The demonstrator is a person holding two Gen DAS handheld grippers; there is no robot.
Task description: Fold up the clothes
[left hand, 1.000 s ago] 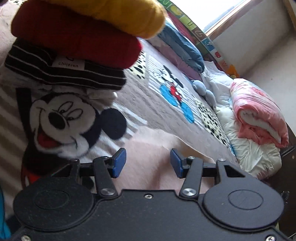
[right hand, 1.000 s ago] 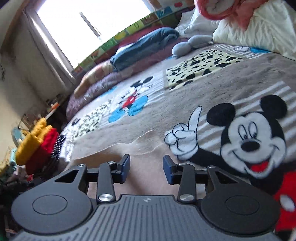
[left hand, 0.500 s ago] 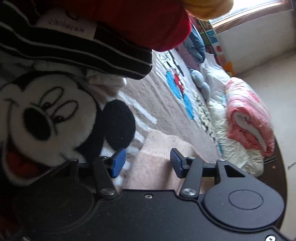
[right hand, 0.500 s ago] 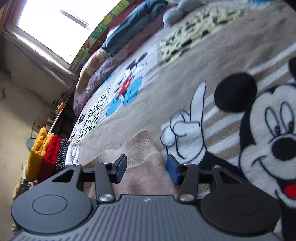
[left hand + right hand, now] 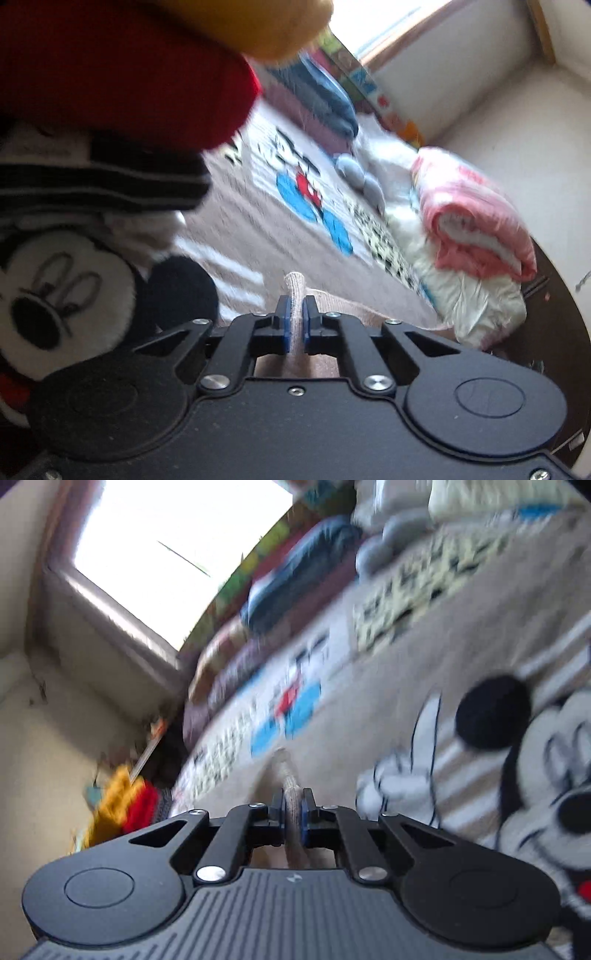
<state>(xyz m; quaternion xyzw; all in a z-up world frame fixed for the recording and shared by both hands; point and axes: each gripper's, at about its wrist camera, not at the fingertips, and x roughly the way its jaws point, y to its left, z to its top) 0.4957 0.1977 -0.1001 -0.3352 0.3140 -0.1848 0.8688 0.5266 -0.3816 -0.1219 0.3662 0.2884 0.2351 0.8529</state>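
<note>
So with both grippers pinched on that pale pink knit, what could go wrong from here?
1. The left gripper and right gripper each pinch only a thin bunched ridge of the pink knit garment, so it may slip out when lifted.
2. The folded stack hangs close over the left gripper; lifting could topple it.

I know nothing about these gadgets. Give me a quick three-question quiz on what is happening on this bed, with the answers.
1. True or false: the left gripper is clamped on a fold of the beige knit garment.
2. What does the right gripper hold? A) the pink quilt B) the beige knit garment C) nothing
3. In the stack of folded clothes seen from the left wrist, which colour lies on top?

Key
1. True.
2. B; its pads pinch a ribbed fold.
3. Yellow, above red and a black-and-white striped piece.
</note>
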